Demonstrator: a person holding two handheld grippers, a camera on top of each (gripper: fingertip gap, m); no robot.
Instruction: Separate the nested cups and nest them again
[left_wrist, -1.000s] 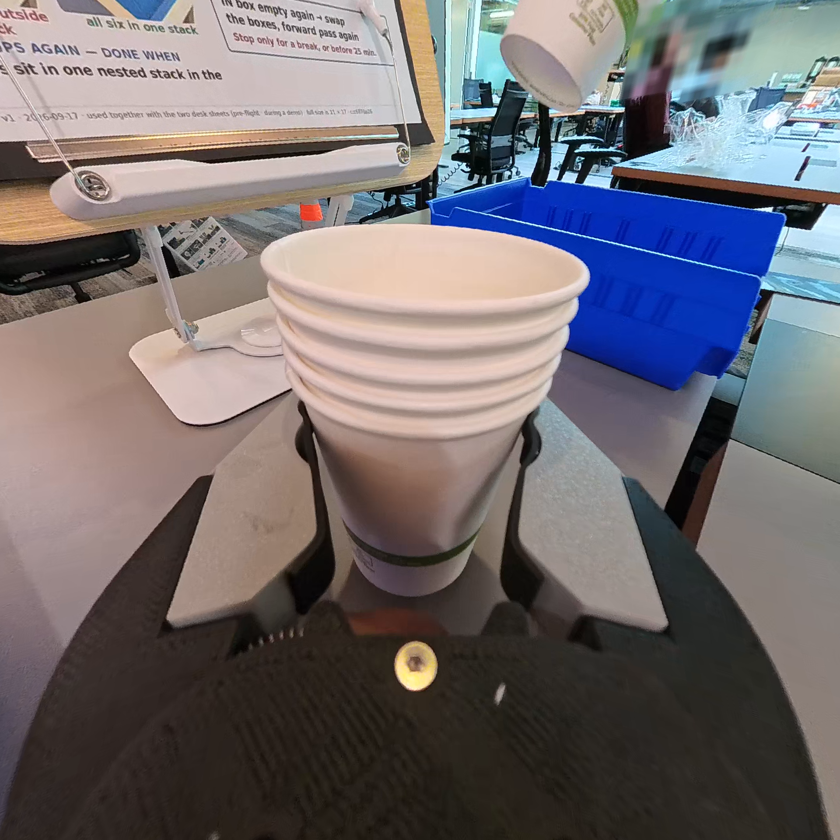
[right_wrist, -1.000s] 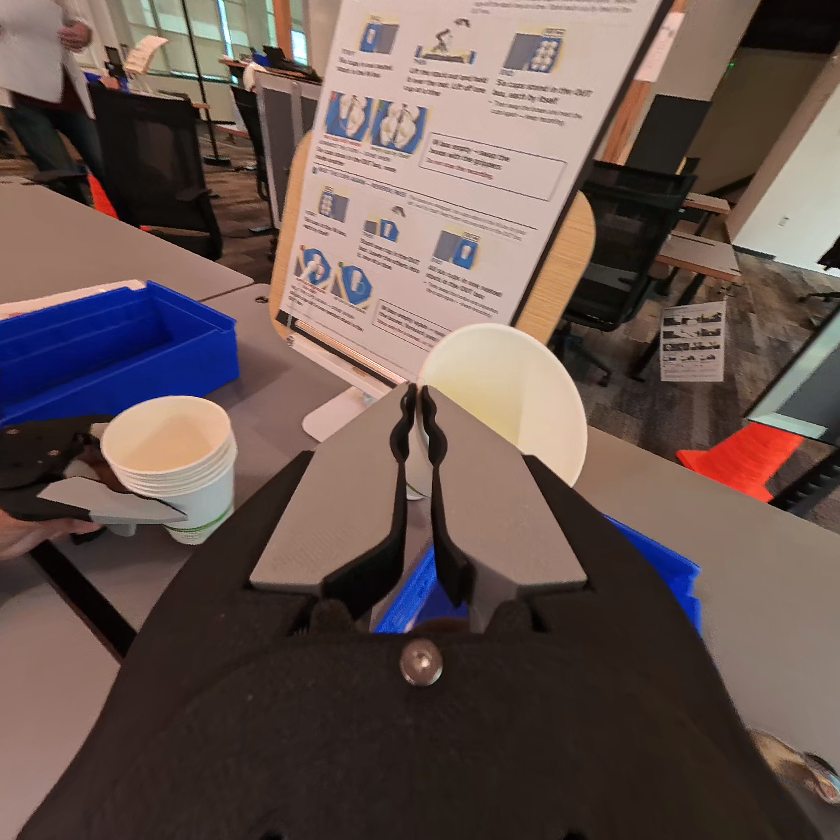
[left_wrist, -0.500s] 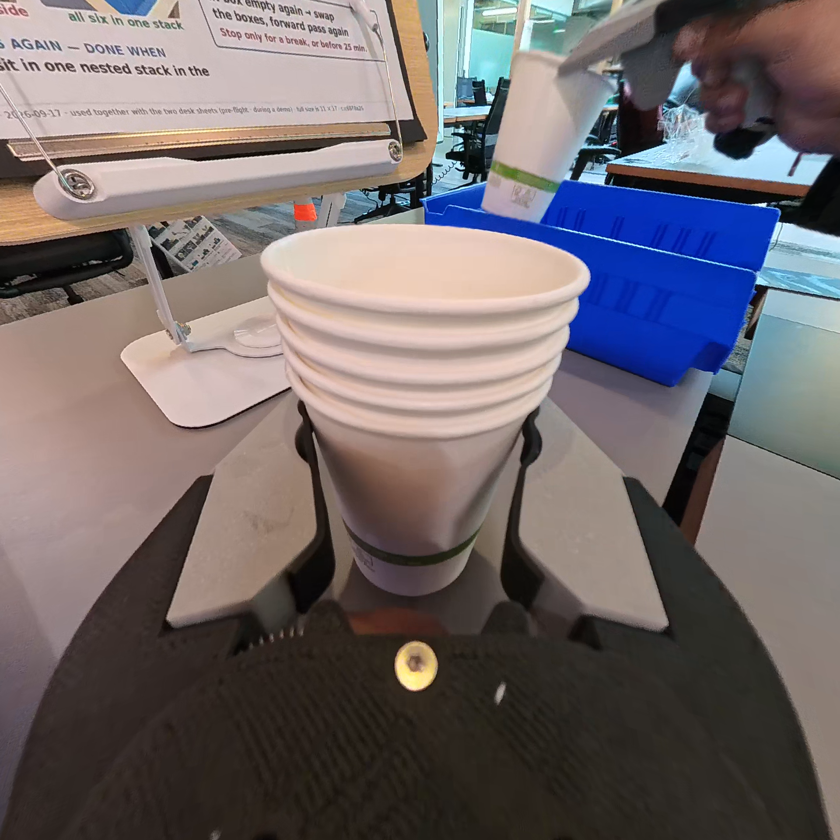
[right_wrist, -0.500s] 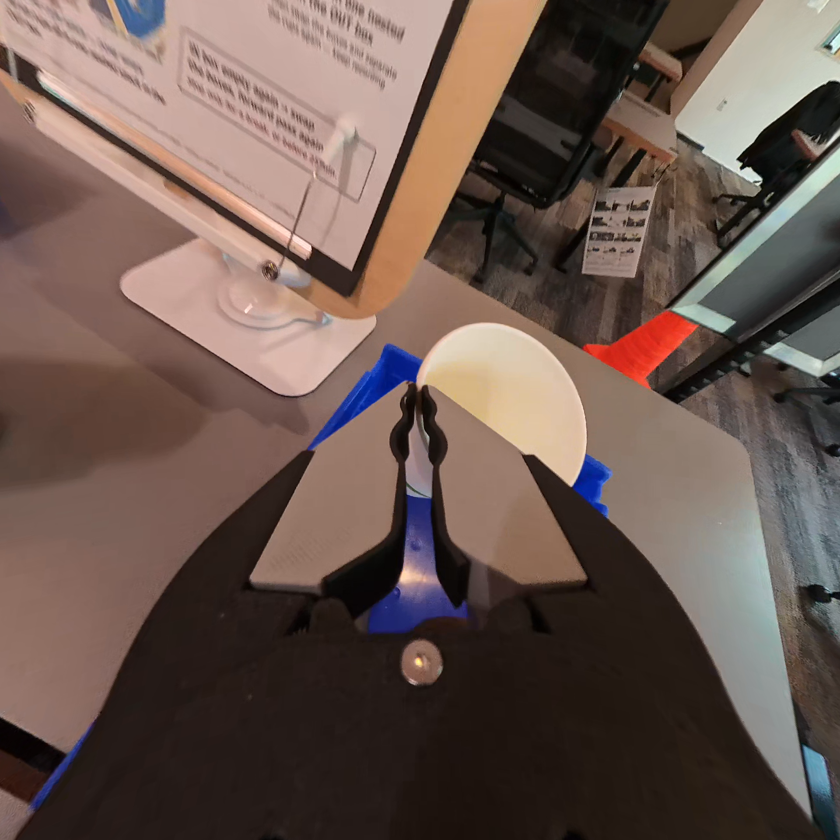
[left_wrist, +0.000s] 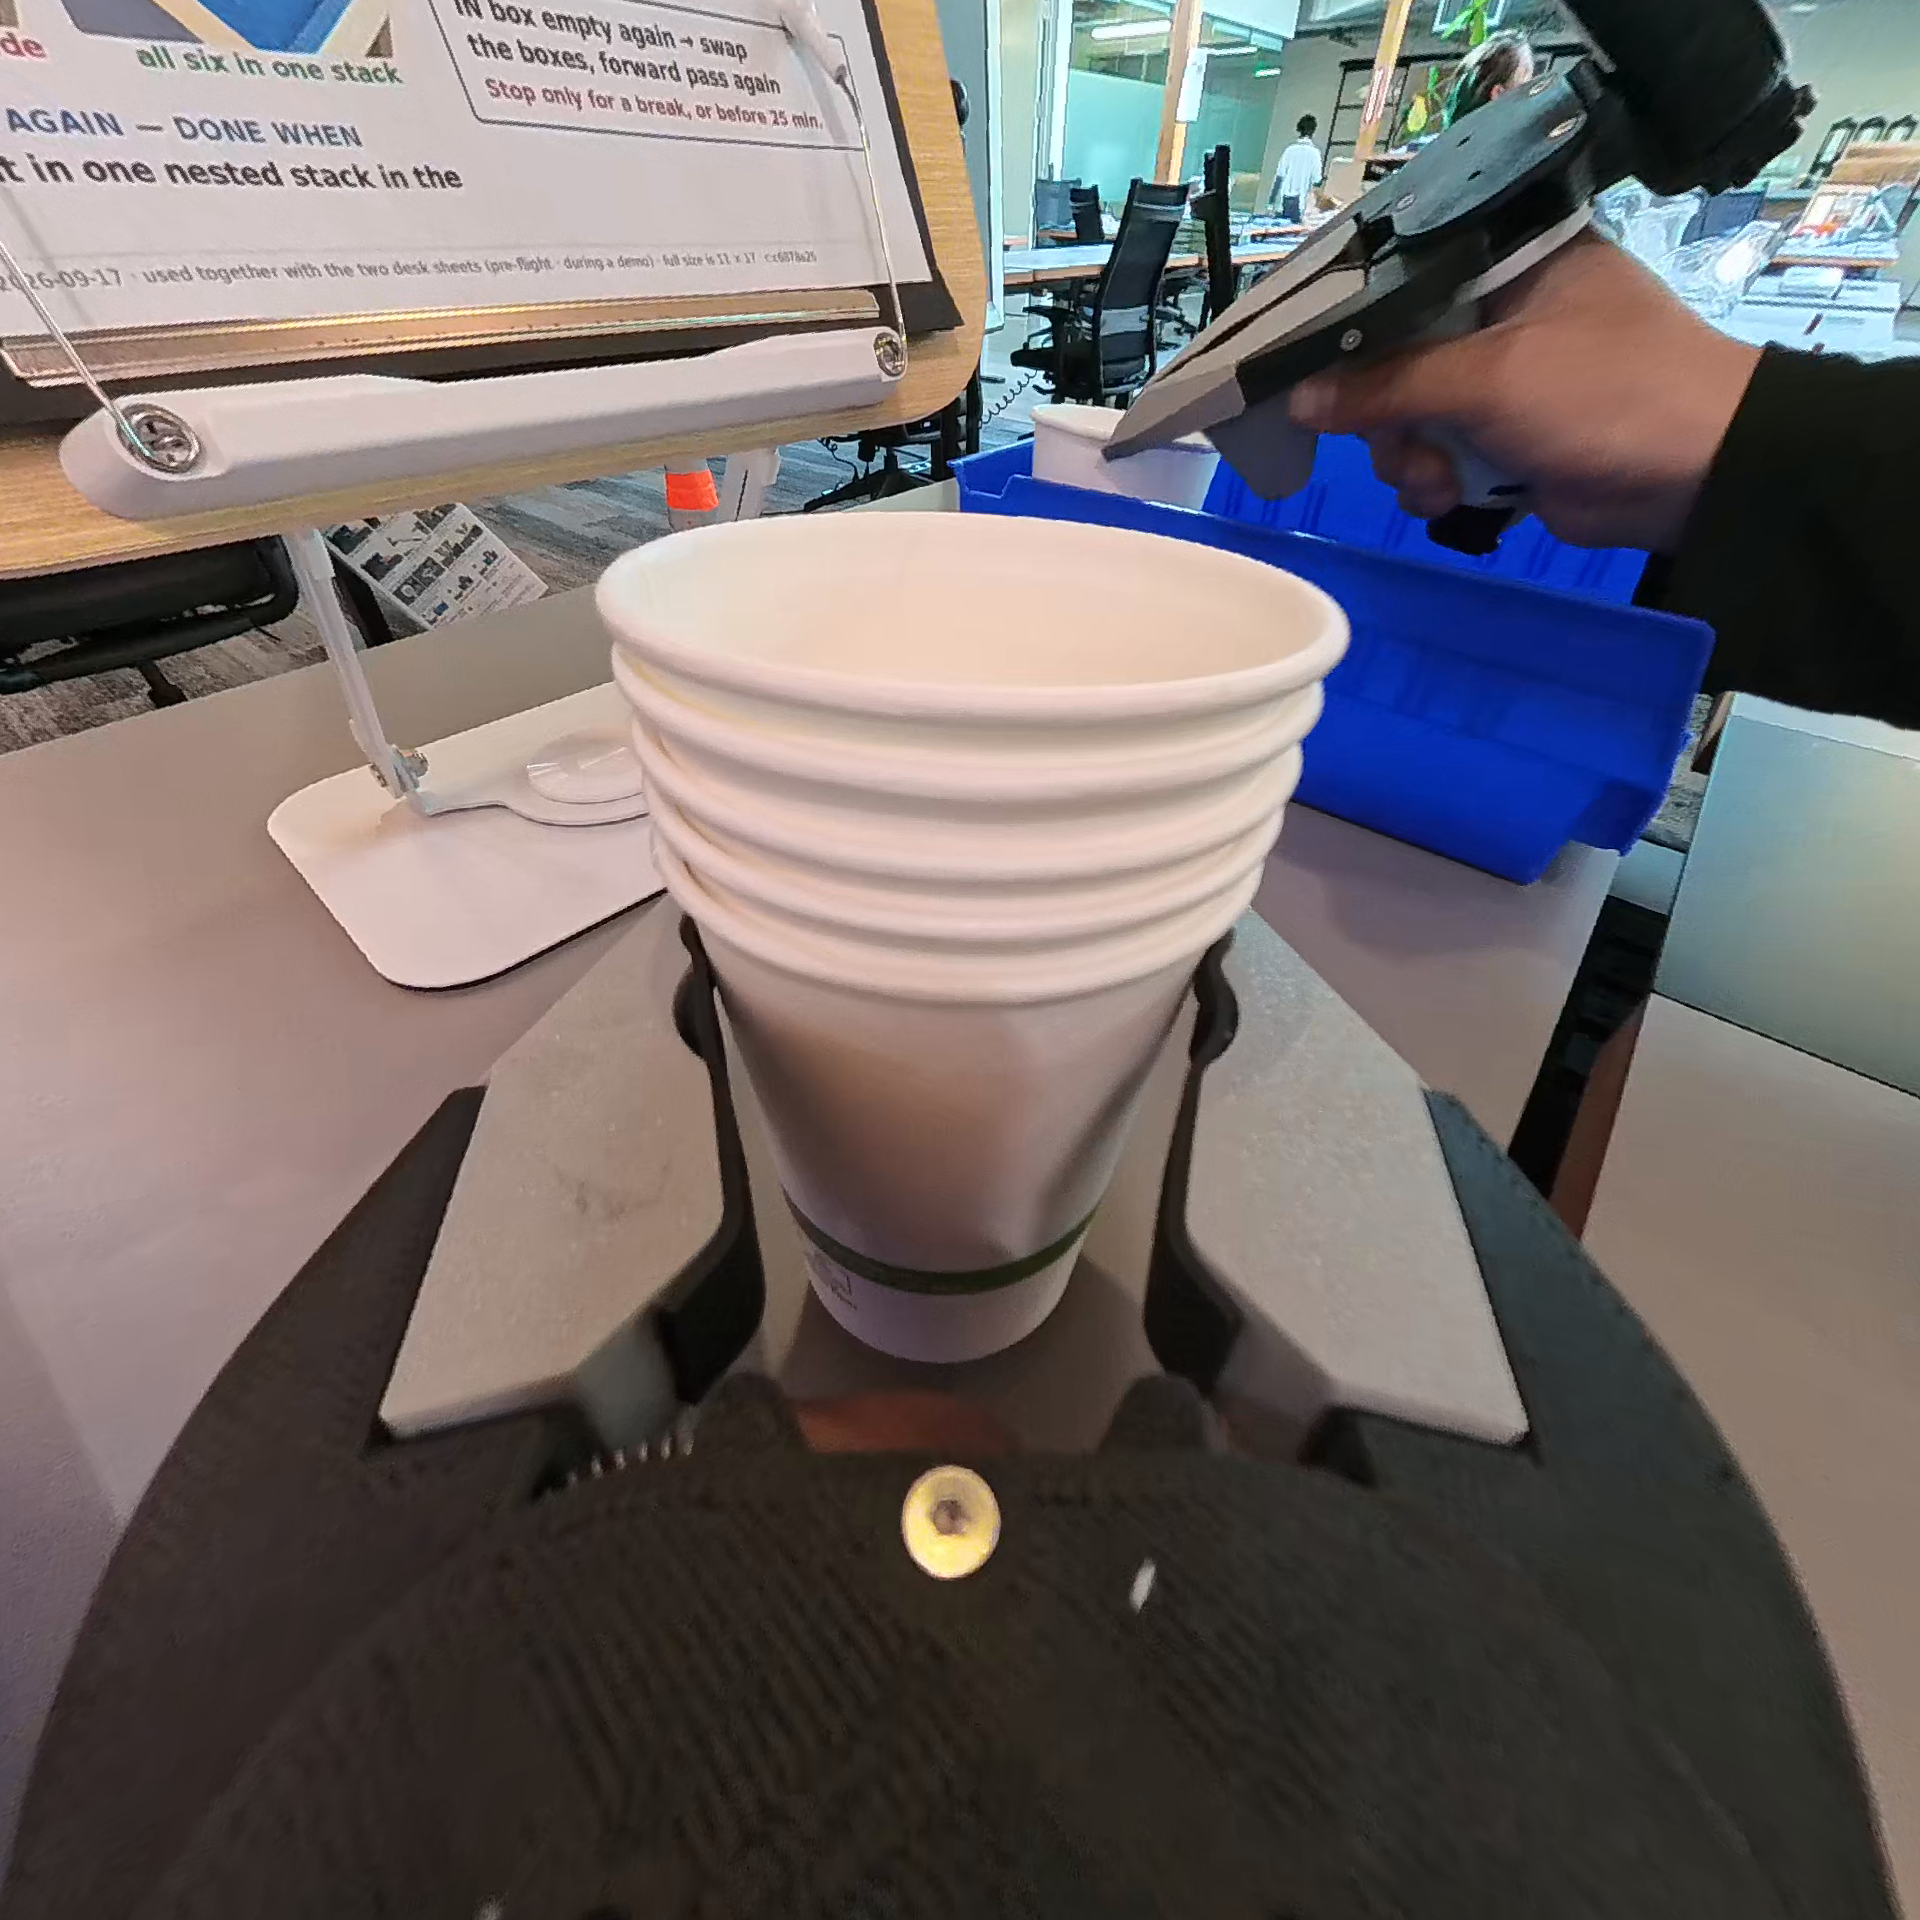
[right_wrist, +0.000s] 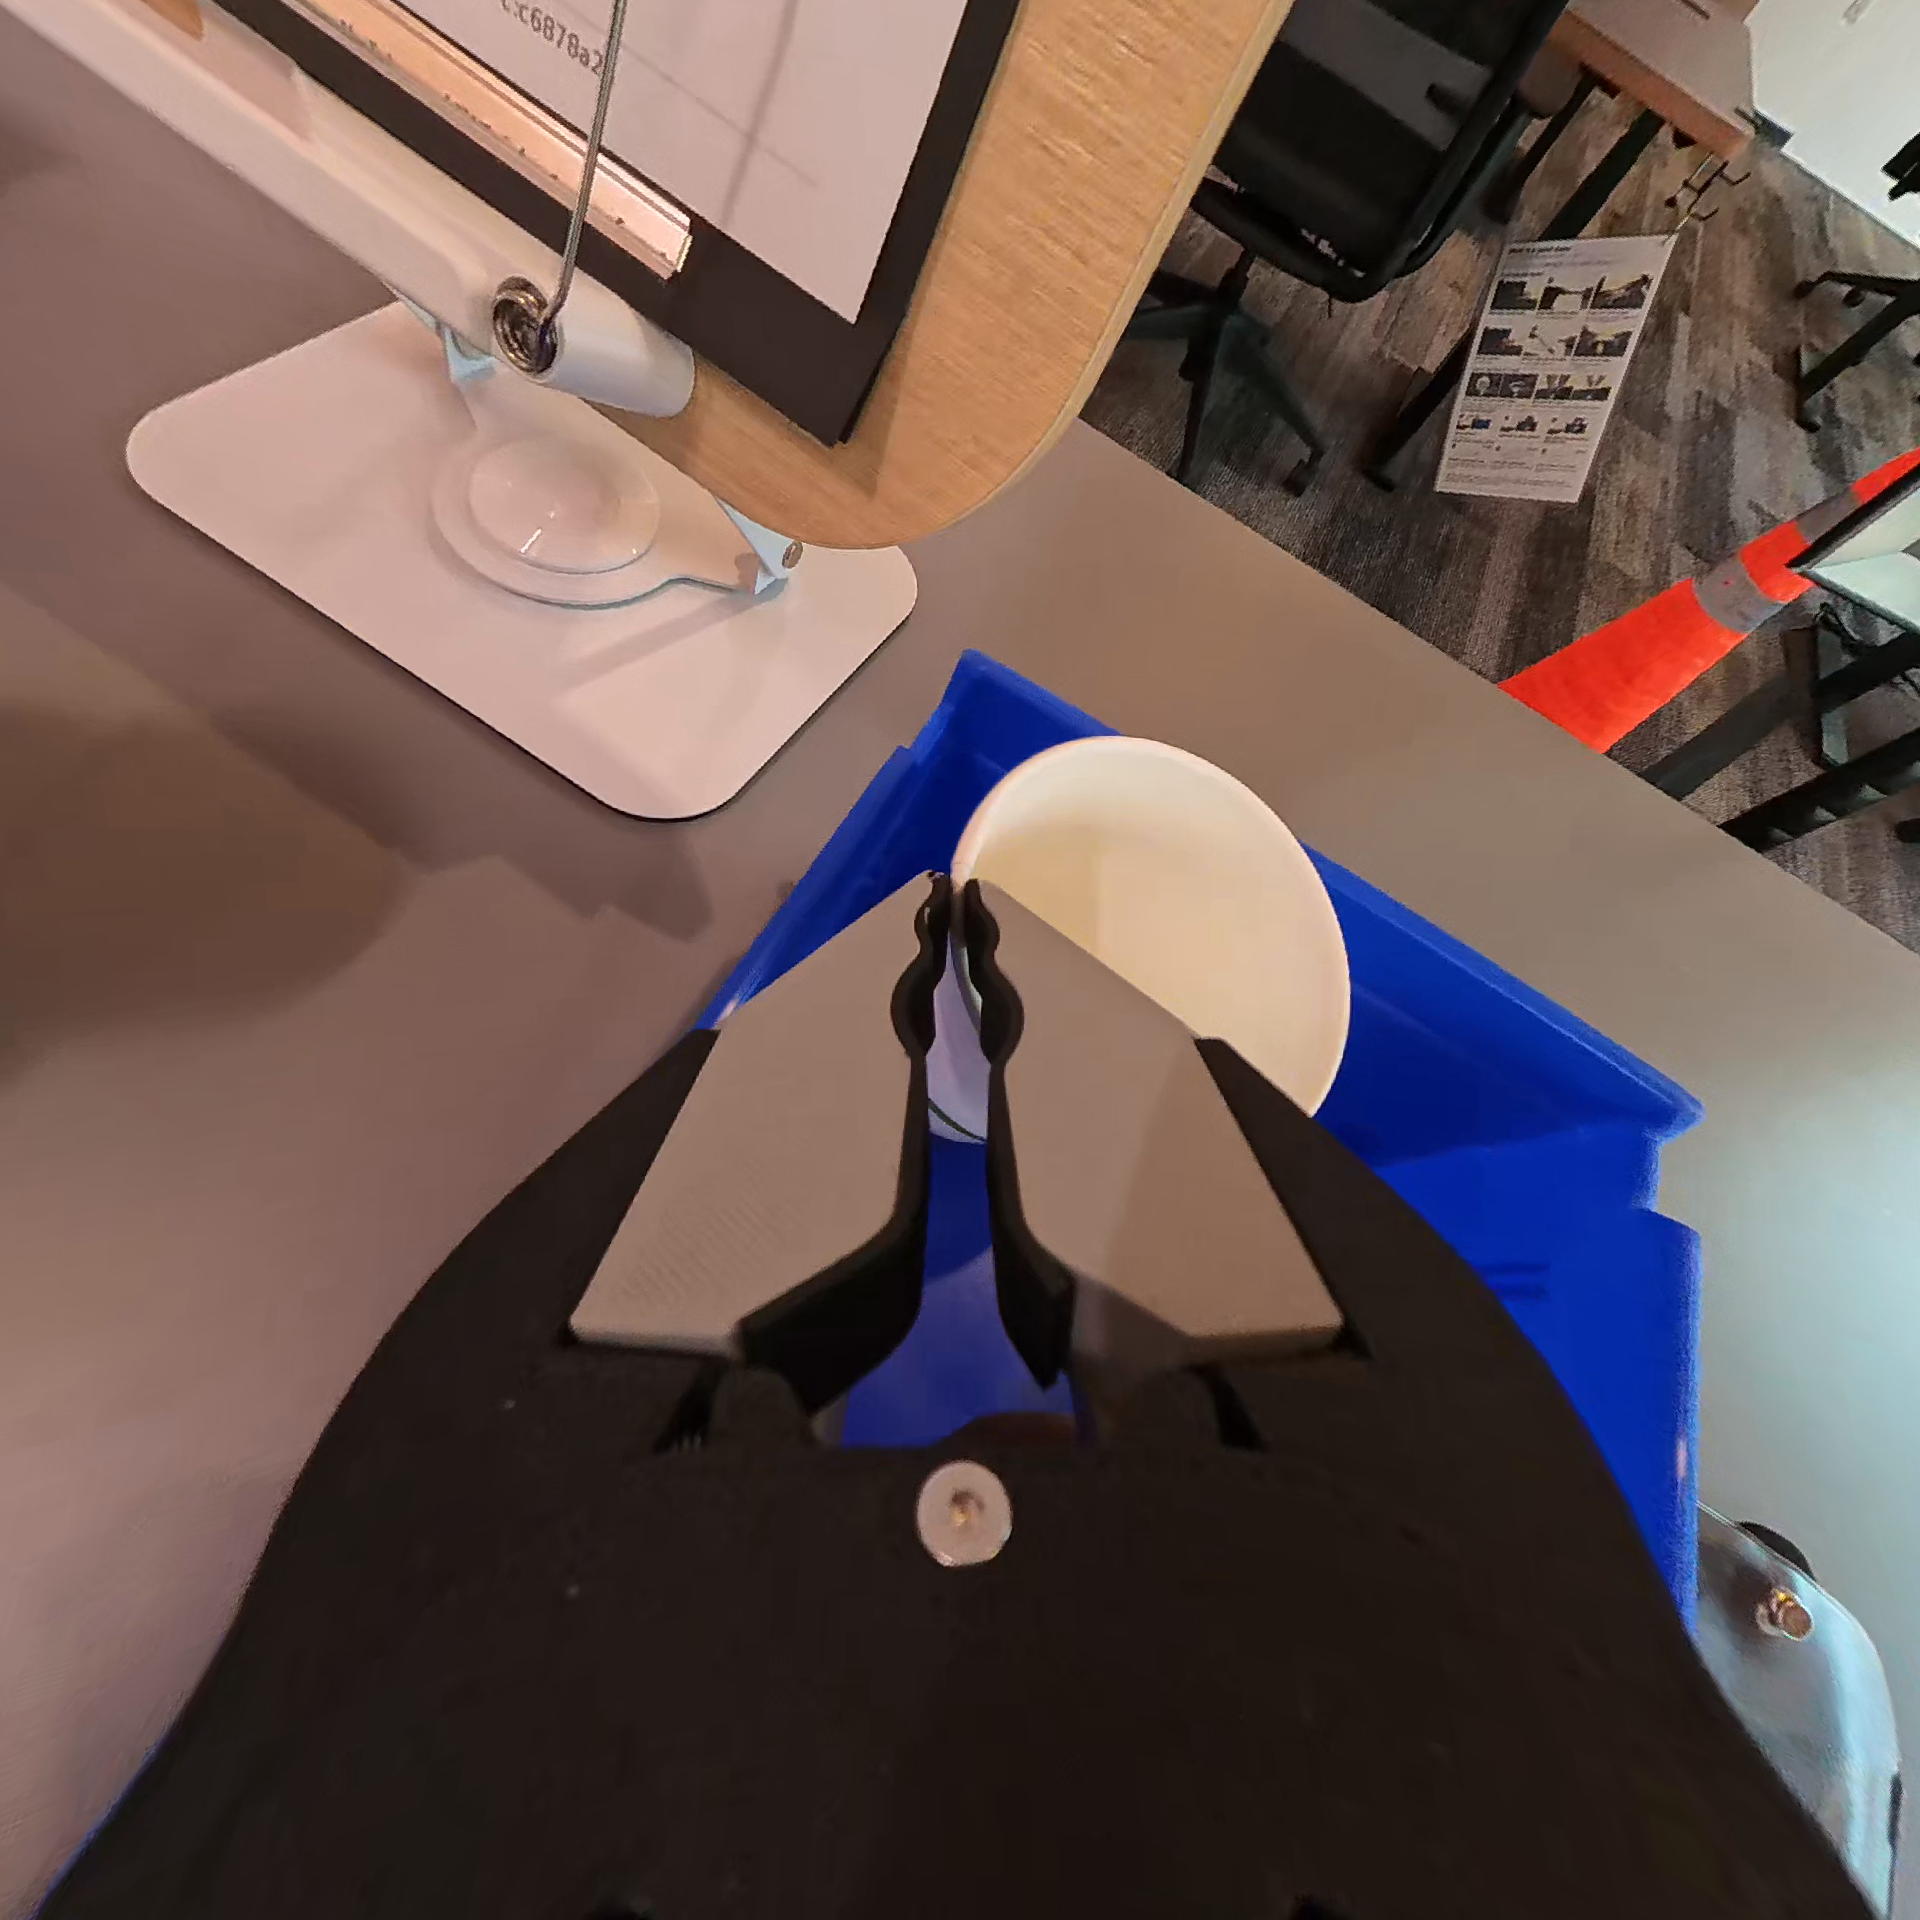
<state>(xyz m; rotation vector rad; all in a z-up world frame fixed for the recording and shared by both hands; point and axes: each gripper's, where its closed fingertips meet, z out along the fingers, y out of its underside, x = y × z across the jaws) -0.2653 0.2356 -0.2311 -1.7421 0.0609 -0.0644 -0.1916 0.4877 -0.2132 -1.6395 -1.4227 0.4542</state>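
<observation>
Five white paper cups sit nested in my left claw (left_wrist: 951, 997), which hugs the stack (left_wrist: 961, 862) low on the grey bench (left_wrist: 156, 1039). The bottom cup looks a bit dented, with a green band near its foot. Farther off, my right claw (right_wrist: 956, 899) pinches the rim of one single cup (right_wrist: 1153, 914), shut tight on it, inside the blue bin (right_wrist: 1496, 1091). I think I am setting this cup down. Next I should let go gently so it stays standing.
</observation>
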